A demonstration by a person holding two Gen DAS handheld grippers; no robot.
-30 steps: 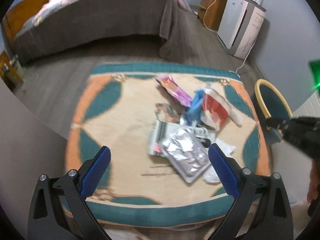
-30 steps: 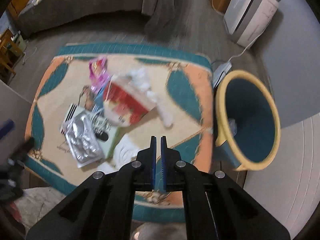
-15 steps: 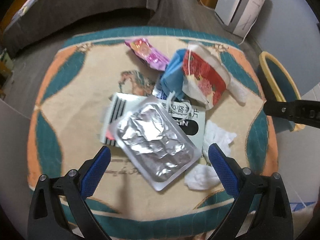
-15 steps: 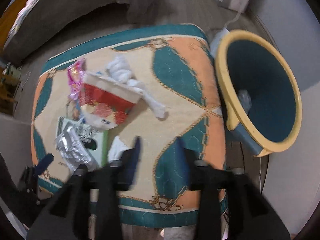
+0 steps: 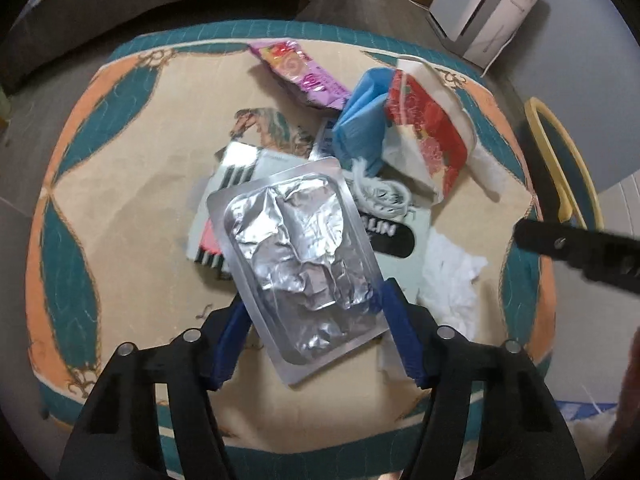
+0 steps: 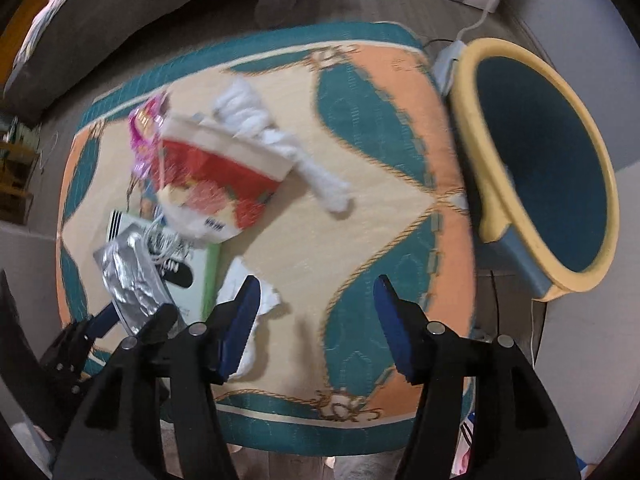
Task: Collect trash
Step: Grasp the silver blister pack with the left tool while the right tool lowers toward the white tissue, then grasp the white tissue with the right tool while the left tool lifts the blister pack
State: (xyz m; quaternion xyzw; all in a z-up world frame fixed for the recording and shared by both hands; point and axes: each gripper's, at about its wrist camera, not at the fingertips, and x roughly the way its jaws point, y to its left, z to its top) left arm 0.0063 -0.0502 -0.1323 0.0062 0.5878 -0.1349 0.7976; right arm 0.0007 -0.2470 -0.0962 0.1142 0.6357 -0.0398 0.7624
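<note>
Trash is piled on a table under a teal, orange and cream cloth (image 5: pixel 120 168). On top lies a silver foil blister pack (image 5: pixel 296 248). My left gripper (image 5: pixel 312 320) points down at it with its jaws closing, and the blue pads meet the pack's two long edges. Behind the pack are a red and white bag (image 5: pixel 432 136), a blue bag (image 5: pixel 360 120), a pink wrapper (image 5: pixel 296 72) and a white box (image 5: pixel 400 232). My right gripper (image 6: pixel 316 312) hangs over bare cloth with its jaws opening and nothing between them. A crumpled white tissue (image 6: pixel 272 300) lies beside its left finger.
A bin with a yellow rim (image 6: pixel 476 152) and a teal inside stands on the floor right of the table. A twisted white tissue (image 6: pixel 280 136) lies behind the red bag. A bed and a white appliance (image 5: pixel 488 0) stand further back.
Both grippers have come down towards the table. The left jaws have narrowed from wide open onto the foil pack. The right jaws have gone from shut to open.
</note>
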